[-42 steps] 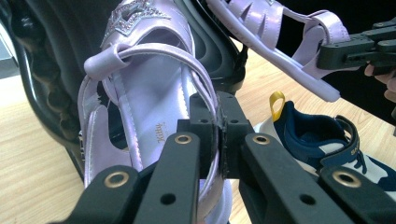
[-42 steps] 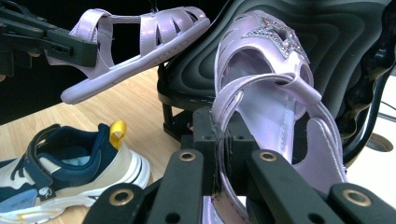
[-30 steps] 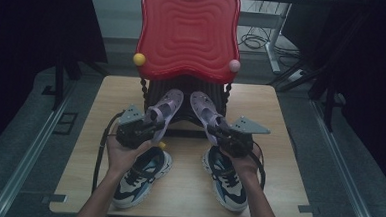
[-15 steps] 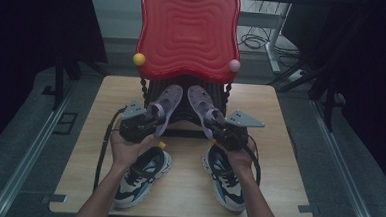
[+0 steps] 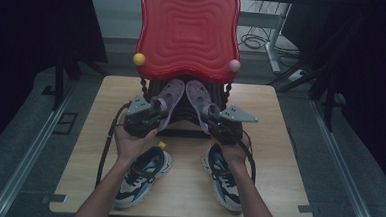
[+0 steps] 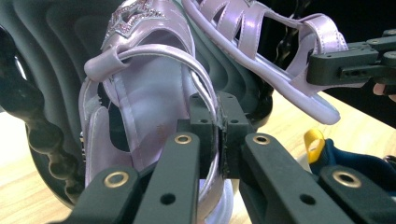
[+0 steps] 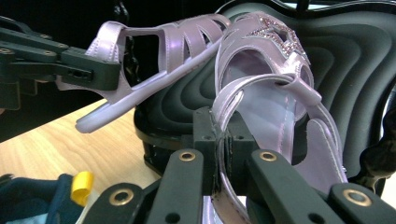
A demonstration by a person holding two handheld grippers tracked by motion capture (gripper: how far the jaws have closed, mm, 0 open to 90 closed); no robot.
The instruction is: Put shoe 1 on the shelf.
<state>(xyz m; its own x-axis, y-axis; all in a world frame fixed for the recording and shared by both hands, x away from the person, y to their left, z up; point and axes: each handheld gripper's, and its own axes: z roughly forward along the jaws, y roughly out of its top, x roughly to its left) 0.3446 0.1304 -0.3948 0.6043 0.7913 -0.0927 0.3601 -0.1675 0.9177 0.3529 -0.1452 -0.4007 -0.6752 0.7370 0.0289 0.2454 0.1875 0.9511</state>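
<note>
Nearest edge of the pale wooden surface (image 5: 273,158): two blue, white and black sneakers, the left one (image 5: 142,176) and the right one (image 5: 225,178), lying flat. Beyond them, left claw (image 5: 153,117) clamped on the heel strap of a lilac strappy sandal (image 5: 167,99); right claw (image 5: 211,120) clamped likewise on its mate (image 5: 200,99). Both sandals are lifted, toes converging against the black ribbed seat of a small chair (image 5: 181,110). Farthest: the chair's red wavy backrest (image 5: 187,33).
</note>
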